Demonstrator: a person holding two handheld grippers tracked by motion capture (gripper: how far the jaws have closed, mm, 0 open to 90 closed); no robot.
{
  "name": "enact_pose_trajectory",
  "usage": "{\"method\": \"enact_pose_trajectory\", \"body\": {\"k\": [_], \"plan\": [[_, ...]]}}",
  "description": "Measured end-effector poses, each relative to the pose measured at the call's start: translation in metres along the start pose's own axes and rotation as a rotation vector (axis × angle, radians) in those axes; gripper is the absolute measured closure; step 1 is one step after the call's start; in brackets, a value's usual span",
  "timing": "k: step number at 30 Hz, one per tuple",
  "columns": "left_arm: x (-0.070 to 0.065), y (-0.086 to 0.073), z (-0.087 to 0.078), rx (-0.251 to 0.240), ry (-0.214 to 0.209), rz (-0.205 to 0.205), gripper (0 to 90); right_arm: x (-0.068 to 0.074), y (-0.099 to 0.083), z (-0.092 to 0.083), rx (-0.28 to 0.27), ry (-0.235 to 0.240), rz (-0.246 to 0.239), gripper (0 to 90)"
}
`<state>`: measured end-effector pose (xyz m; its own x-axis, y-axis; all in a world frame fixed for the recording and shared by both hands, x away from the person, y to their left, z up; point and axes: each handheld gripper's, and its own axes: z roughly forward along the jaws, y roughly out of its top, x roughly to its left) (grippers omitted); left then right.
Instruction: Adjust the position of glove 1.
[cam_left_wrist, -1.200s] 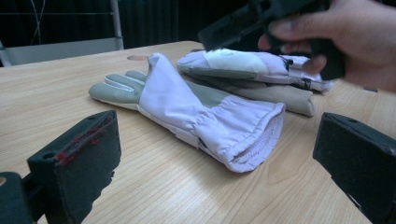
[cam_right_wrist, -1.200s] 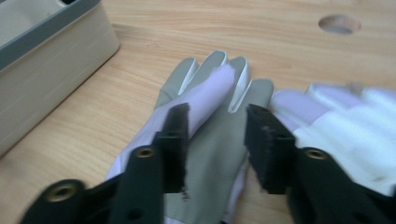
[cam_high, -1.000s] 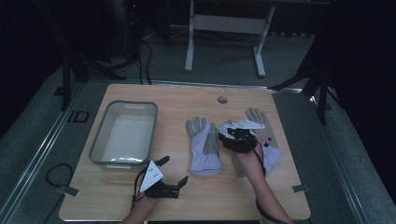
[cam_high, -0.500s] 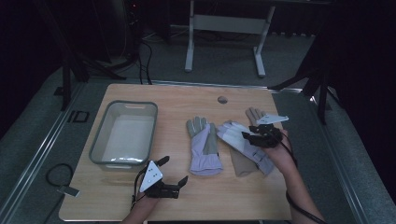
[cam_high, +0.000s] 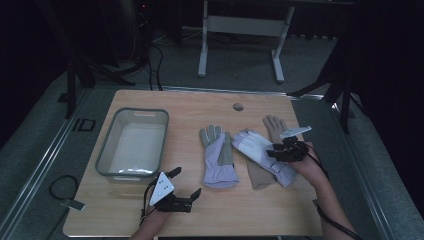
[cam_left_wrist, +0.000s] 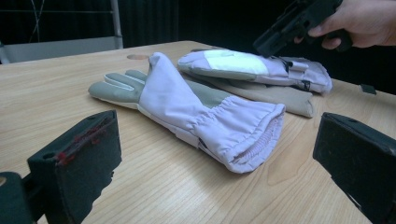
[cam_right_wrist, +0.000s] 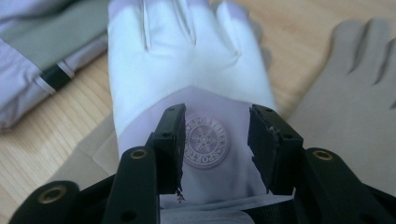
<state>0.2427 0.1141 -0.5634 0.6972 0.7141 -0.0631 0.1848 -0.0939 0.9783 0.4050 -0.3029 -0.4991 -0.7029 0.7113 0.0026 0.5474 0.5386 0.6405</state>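
The table (cam_high: 200, 215) is lit evenly from above amid dark surroundings, while soft blur is seen toward twelve o'clock in the right gripper view.

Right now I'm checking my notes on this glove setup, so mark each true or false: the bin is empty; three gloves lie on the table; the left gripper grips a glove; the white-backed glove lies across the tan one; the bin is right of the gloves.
1. The grey bin is empty: true.
2. Three gloves lie on the table: true.
3. The left gripper grips a glove: false, its jaws stand open over bare wood.
4. The white-backed glove lies across the tan glove: true.
5. The bin sits right of the gloves: false, left.
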Motion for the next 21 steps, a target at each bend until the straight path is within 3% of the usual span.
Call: {"method": "enact_pose_trajectory", "body": {"k": [5, 9, 16, 17, 19, 21], "plan": [[0.0, 0.0, 0.0, 0.001, -0.002, -0.005, 1.0, -0.004, -0.004, 0.002, 0.036, 0.062, -0.01, 54.3], [0.0, 0.0, 0.0, 0.001, -0.001, -0.005, 1.0, -0.005, -0.009, 0.006, 0.097, 0.035, -0.044, 52.4], [0.0, 0.0, 0.0, 0.001, 0.001, -0.003, 1.0, -0.004, -0.016, 0.014, 0.053, 0.069, -0.035, 61.4], [0.0, 0.0, 0.0, 0.001, 0.001, -0.004, 1.0, -0.003, -0.018, 0.014, 0.045, 0.065, -0.025, 62.7], [0.0, 0.0, 0.0, 0.001, 0.0, -0.005, 1.0, 0.001, -0.019, 0.013, 0.028, 0.046, -0.003, 73.8], [0.0, 0.0, 0.0, 0.001, 0.0, -0.005, 1.0, 0.007, -0.02, 0.009, 0.009, 0.003, 0.013, 77.4]]}}
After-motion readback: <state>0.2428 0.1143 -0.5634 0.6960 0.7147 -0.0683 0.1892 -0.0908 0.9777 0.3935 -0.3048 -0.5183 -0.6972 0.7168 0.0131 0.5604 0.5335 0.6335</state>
